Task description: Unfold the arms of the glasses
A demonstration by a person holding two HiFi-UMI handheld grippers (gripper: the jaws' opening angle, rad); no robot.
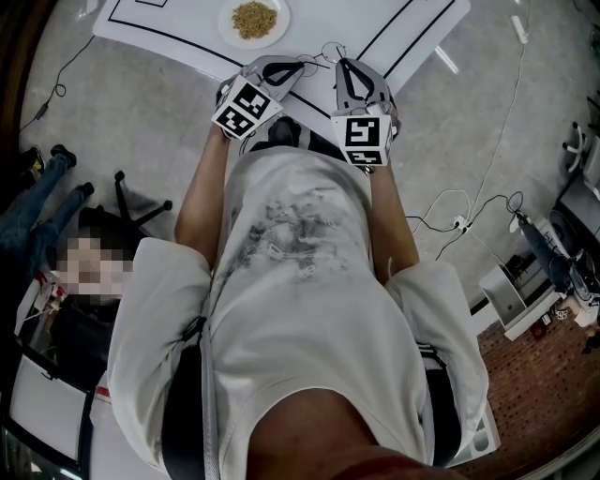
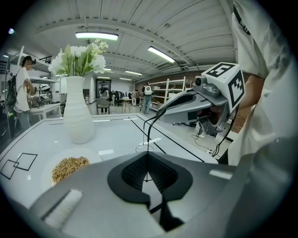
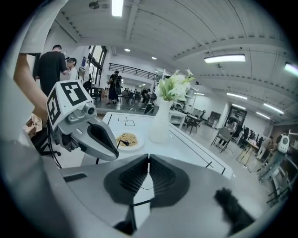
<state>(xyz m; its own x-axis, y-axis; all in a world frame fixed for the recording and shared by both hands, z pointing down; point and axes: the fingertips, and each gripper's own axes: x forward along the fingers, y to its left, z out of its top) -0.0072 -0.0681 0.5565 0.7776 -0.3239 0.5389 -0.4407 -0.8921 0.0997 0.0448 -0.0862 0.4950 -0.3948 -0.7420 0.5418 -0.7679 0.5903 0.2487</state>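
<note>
Step in hand: swing an arm out on its hinge.

Location: glasses are held in air on operator's side of plate, near it, approx. over table edge.

L gripper: jaws clenched on thin wire of glasses.
R gripper: jaws pinched on wire too; nothing else between them. Which part each holds: can't tell.

Procedure (est.): use L gripper as fixed anchor. Move R gripper in an arc about hinge, no straight pull. Wire prob. bends easily, so keep clamp light and stop at hinge limit.
</note>
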